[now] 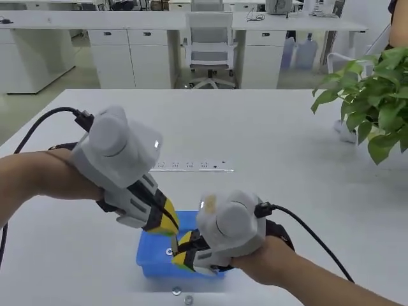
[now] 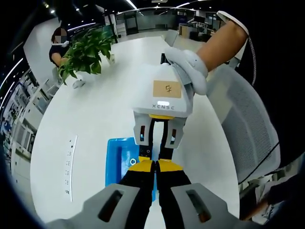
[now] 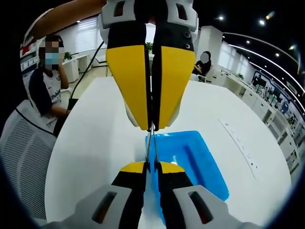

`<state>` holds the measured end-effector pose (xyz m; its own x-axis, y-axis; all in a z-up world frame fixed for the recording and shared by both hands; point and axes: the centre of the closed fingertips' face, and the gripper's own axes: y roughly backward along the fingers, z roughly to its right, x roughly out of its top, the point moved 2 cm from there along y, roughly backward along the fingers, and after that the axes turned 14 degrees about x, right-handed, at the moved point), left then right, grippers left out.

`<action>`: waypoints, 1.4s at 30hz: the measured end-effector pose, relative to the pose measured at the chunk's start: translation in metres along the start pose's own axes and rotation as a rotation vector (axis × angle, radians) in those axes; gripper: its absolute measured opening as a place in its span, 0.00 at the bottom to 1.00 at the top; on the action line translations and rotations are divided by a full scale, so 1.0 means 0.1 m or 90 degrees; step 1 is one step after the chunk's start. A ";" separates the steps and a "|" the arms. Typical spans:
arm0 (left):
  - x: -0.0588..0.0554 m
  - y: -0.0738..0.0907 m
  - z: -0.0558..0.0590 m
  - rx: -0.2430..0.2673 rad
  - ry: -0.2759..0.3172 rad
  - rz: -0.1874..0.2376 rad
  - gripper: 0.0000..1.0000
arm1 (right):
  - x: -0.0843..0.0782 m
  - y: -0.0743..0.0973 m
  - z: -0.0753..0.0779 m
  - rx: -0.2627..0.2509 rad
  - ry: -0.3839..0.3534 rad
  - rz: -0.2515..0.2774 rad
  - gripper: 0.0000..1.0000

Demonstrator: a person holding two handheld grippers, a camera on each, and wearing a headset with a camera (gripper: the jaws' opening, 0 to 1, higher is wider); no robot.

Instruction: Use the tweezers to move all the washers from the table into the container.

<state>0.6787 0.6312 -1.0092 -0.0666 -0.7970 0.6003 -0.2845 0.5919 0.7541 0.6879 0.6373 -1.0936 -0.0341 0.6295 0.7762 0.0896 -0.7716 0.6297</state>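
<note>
The left tool (image 1: 169,228) and right tool (image 1: 180,250) — rounded white shells, yellow-and-black jaws — trail black cables (image 1: 38,124).

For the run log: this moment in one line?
left tool, right tool: shut on tweezers | above blue container | two washers on table

The left gripper (image 1: 167,224) angles down off the left forearm (image 1: 32,182). The right gripper (image 1: 182,250) points back up at it from the right forearm (image 1: 299,274), and their yellow tips almost meet. Both sets of jaws are pressed together, each pinching an end of the thin tweezers (image 3: 151,143).
</note>
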 end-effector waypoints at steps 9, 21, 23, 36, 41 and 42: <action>0.04 -0.03 0.10 -0.002 0.001 0.008 0.05 | -0.05 0.02 -0.10 -0.005 -0.003 -0.005 0.11; 0.00 -0.17 0.31 -0.020 0.004 0.013 0.05 | -0.25 -0.04 -0.28 -0.008 -0.015 -0.016 0.11; -0.01 -0.20 0.34 -0.024 0.006 0.014 0.05 | -0.29 -0.06 -0.29 -0.007 -0.016 -0.017 0.11; -0.11 -0.36 0.41 -0.043 0.015 0.009 0.05 | -0.45 -0.15 -0.36 -0.004 -0.027 -0.022 0.11; -0.13 -0.38 0.42 -0.046 0.018 0.007 0.05 | -0.48 -0.17 -0.36 -0.002 -0.032 -0.021 0.11; -0.14 -0.39 0.42 -0.047 0.017 0.006 0.05 | -0.48 -0.18 -0.36 -0.002 -0.032 -0.021 0.11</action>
<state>0.6501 0.6140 -1.0581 -0.0428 -0.7880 0.6142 -0.2129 0.6079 0.7650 0.6520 0.6176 -1.1413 0.0130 0.6585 0.7525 0.0866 -0.7505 0.6552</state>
